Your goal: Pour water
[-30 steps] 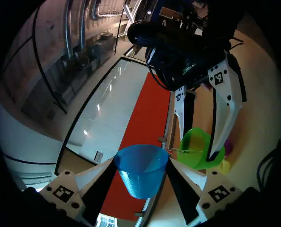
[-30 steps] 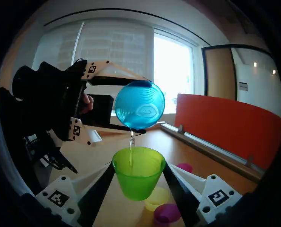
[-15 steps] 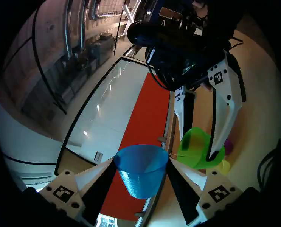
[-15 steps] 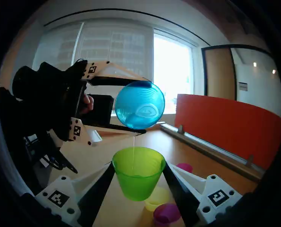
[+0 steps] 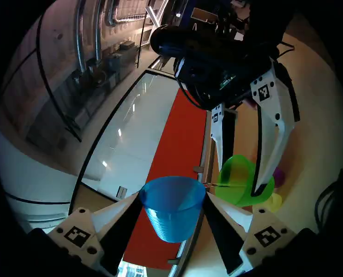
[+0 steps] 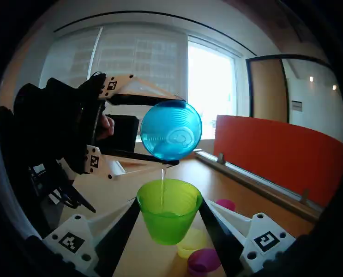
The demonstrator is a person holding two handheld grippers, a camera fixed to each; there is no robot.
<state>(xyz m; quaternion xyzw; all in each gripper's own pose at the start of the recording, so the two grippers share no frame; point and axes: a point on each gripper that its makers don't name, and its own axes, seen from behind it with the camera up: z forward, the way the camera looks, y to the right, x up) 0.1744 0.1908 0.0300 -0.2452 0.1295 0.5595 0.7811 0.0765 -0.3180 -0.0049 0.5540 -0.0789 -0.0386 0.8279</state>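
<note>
Blue cup [image 5: 172,210], left gripper view: pinched between the left gripper [image 5: 172,197] jaws, just beside the green cup [image 5: 236,177]; right gripper view: right gripper [image 6: 169,202] jaws clamped on the green cup, thin water [image 6: 162,182] stream falling in, level higher than half a second ago.

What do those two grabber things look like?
The left gripper and right gripper match: long white fingers lined with black pads, a black-and-white square marker on each finger, and a chunky black body trailing black cables.
</note>
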